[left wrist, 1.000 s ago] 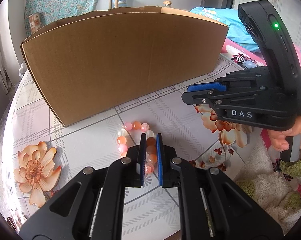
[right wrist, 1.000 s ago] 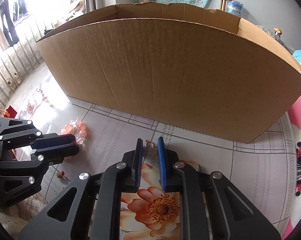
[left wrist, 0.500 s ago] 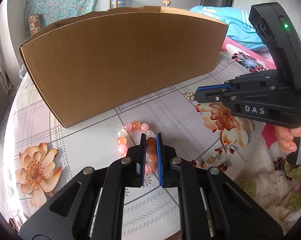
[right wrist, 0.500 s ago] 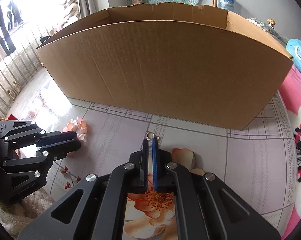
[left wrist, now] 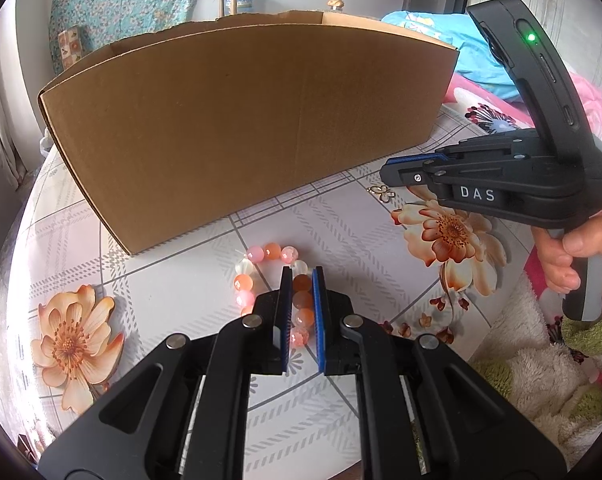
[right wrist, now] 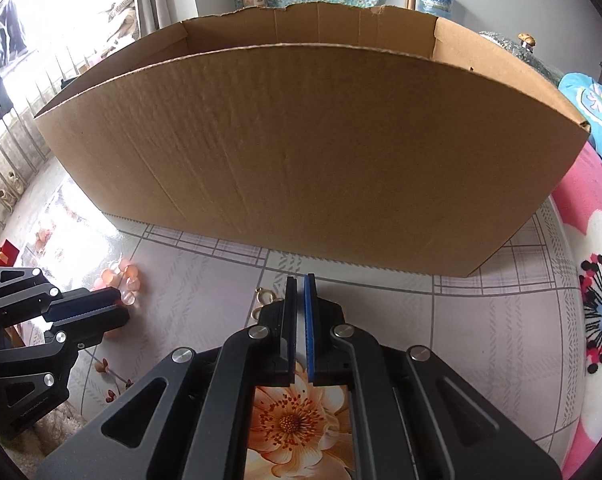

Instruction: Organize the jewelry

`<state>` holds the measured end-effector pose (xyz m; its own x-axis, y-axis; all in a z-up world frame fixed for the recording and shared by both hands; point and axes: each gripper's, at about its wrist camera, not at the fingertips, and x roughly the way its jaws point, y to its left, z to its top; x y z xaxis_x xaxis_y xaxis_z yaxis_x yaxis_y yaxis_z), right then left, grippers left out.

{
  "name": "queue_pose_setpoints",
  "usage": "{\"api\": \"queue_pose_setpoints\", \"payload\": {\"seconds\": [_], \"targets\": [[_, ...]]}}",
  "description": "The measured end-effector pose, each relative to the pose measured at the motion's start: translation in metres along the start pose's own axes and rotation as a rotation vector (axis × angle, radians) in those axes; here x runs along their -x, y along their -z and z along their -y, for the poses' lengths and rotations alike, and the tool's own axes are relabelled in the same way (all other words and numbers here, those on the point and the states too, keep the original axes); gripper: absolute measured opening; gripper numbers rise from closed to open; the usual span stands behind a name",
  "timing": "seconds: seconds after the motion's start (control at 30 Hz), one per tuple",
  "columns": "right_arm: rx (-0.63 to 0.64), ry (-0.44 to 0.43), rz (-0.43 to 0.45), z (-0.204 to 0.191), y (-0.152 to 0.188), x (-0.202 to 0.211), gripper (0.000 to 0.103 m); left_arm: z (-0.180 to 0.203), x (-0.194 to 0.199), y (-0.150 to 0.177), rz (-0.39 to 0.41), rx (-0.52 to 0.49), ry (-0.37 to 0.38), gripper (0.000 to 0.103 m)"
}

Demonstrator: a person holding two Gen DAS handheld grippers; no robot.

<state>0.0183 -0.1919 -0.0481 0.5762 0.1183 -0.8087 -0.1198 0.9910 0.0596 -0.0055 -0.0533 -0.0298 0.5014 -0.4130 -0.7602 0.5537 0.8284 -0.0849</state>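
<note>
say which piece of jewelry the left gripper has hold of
The pink and orange bead bracelet, between the left gripper's pads; the small gold piece is over by the right gripper.

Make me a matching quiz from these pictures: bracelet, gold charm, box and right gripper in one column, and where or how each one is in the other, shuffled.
Things:
1. bracelet
2. charm
3. box
4. right gripper

States:
A. shut, nothing between the pads
B. open-topped, standing behind the rest
C. clamped in the left gripper
D. lying loose, just beside closed fingers

Pairs: 1-C, 2-D, 3-B, 4-A
</note>
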Motion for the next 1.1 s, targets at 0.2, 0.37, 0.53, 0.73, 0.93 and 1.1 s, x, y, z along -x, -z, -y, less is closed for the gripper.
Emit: {"api": "queue_pose_setpoints", "payload": {"seconds": [0.2, 0.37, 0.53, 0.73, 0.93, 1.1], "targets": [[0.023, 0.005, -0.015, -0.007, 0.008, 0.005, 0.004, 0.000, 0.000, 0.001, 0.002, -0.002, 0.001, 0.009], [0.036, 0.010, -0.024, -0.011, 0.010, 0.007, 0.004, 0.000, 0.000, 0.001, 0.003, -0.004, -0.002, 0.009], [0.000, 0.015, 0.000, -0.005, 0.003, 0.007, 0.004, 0.000, 0.000, 0.001, 0.003, -0.004, -0.002, 0.009], [-0.001, 0.004, -0.014, -0.007, 0.003, 0.001, 0.004, 0.001, 0.001, 0.001, 0.003, -0.002, 0.000, 0.009], [0.005, -0.016, -0.028, -0.017, 0.014, 0.007, 0.005, 0.001, 0.001, 0.001, 0.003, -0.001, 0.001, 0.009], [-0.046, -0.046, -0.027, -0.013, 0.018, 0.012, 0.006, 0.001, 0.001, 0.001, 0.003, -0.001, 0.001, 0.009]]}}
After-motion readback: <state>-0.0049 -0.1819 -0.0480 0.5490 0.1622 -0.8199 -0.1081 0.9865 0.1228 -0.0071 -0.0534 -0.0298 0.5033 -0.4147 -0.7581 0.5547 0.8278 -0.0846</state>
